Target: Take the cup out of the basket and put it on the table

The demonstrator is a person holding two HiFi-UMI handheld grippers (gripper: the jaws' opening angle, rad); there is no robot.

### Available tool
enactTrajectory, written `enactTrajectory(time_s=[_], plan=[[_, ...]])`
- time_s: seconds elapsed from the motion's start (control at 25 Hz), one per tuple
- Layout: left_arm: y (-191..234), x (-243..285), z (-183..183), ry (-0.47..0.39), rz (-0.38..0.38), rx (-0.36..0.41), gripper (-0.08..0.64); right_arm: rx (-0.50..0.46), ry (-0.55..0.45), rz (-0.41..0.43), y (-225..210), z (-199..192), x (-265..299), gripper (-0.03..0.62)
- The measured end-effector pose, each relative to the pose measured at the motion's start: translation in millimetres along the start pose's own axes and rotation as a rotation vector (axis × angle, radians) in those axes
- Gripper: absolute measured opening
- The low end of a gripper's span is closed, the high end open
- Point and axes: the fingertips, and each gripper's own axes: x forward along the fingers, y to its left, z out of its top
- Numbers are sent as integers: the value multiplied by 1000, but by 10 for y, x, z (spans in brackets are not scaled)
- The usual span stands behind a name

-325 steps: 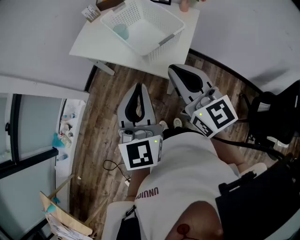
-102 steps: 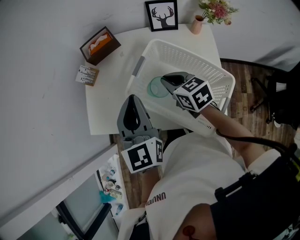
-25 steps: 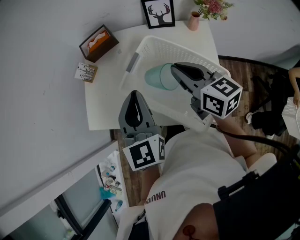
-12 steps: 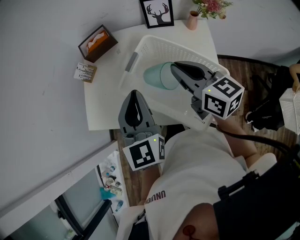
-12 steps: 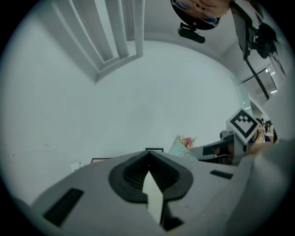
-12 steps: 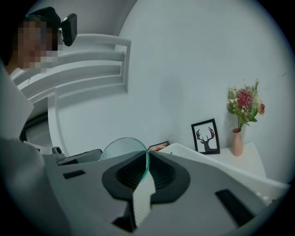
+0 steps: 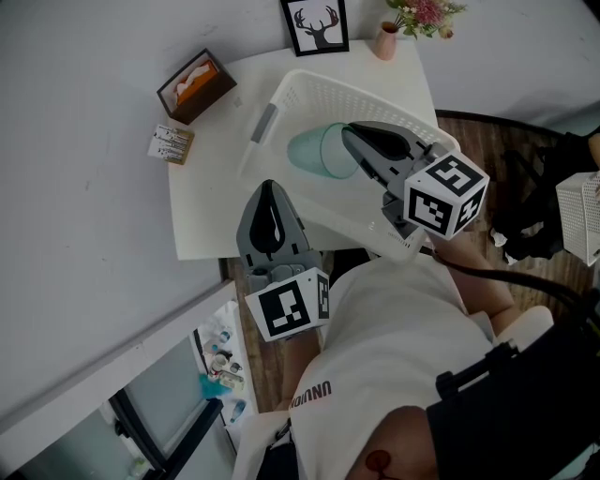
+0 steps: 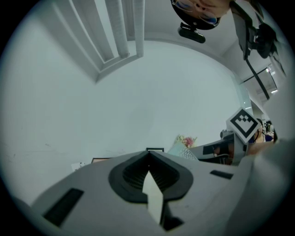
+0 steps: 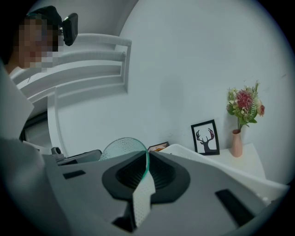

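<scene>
Right gripper (image 7: 351, 137) has its jaws pinched tight on the cup (image 7: 315, 153), one jaw inside the rim and one outside; the right gripper view shows the thin green wall (image 9: 123, 146) clamped between them. A rim pinch makes sense, since from above only the lip offers a grab. The cup hangs sideways off the jaw tips, base pointing left, mouth toward the gripper. It's up in the air over the left part of the basket (image 7: 405, 118) and looks clear of the walls, but I can't tell exact height from the head view. It isn't over bare table (image 7: 202, 202) yet. Left gripper (image 7: 270, 191) has its jaws together with nothing between them, confirmed in its own view (image 8: 148, 156). It's parked at the table's near edge, just left of the basket and well apart from the cup. My guess is it's just keeping out of the way, as it isn't bracing the basket. The free landing zone is the strip left of the basket, between it and the tissue box (image 7: 195, 86) and card pack (image 7: 171, 144). The frame (image 7: 314, 25) and vase (image 7: 386, 42) at the back edge are out of the path. Judgement: lift done, transfer in hand. Next comes a shift left past the basket wall, then rolling the wrist so the base faces down before lowering. Risks: the thin-wall pinch may slip during the roll, or the base may clip the basket rim if the shift runs low.
</scene>
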Motion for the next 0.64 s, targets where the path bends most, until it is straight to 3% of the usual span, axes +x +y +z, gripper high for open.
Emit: enactTrajectory(time_s=[0.64], plan=[[10, 19, 16, 0, 0, -2, 12, 4, 5, 6, 9, 7, 20, 37]])
